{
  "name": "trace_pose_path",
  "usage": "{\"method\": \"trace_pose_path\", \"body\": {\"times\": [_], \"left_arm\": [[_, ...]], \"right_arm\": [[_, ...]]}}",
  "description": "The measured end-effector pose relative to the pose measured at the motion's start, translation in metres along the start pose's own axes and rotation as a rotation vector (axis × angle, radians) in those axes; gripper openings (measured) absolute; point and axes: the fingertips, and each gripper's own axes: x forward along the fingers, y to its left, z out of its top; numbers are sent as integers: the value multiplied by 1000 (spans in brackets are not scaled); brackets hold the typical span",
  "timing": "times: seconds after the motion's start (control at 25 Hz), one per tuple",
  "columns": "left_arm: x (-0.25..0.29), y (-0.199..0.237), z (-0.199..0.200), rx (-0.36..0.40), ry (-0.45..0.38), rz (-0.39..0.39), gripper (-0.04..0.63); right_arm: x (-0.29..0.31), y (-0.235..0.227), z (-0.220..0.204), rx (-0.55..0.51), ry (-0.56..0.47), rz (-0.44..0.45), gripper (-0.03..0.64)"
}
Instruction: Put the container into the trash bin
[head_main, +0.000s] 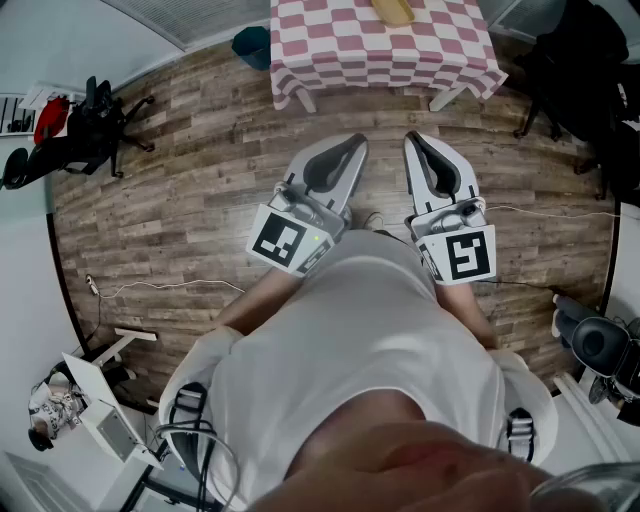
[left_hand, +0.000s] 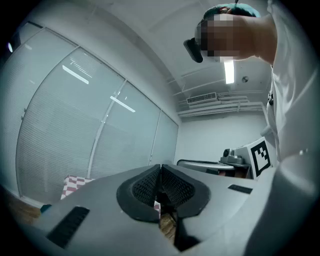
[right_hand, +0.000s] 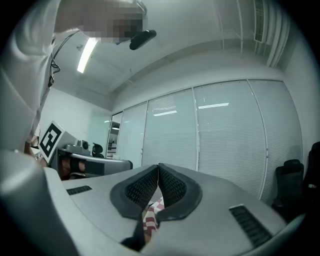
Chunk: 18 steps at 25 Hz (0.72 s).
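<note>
In the head view, a table under a red-and-white checked cloth (head_main: 380, 45) stands at the far end of the wood floor. On it lies a yellowish container (head_main: 395, 10), cut off by the frame's top edge. A teal trash bin (head_main: 252, 45) sits on the floor just left of the table. My left gripper (head_main: 345, 150) and right gripper (head_main: 420, 145) are held level, side by side before the person's body, well short of the table. Both are shut with nothing between the pads. In its own view each one, left (left_hand: 160, 168) and right (right_hand: 158, 167), has its tips touching.
A black stand with a red bag (head_main: 75, 130) is at the left. A black chair (head_main: 580, 70) stands at the right of the table. Cables (head_main: 160, 287) run over the floor, and white equipment (head_main: 100, 410) is at the lower left. Frosted glass walls (right_hand: 225, 145) enclose the room.
</note>
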Motion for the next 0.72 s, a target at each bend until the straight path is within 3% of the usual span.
{"method": "trace_pose_path", "body": {"times": [0.72], "left_arm": [[-18,44,1,-13,6,-37,35]], "right_arm": [[34,26,4,2,-17,-50,34]]}}
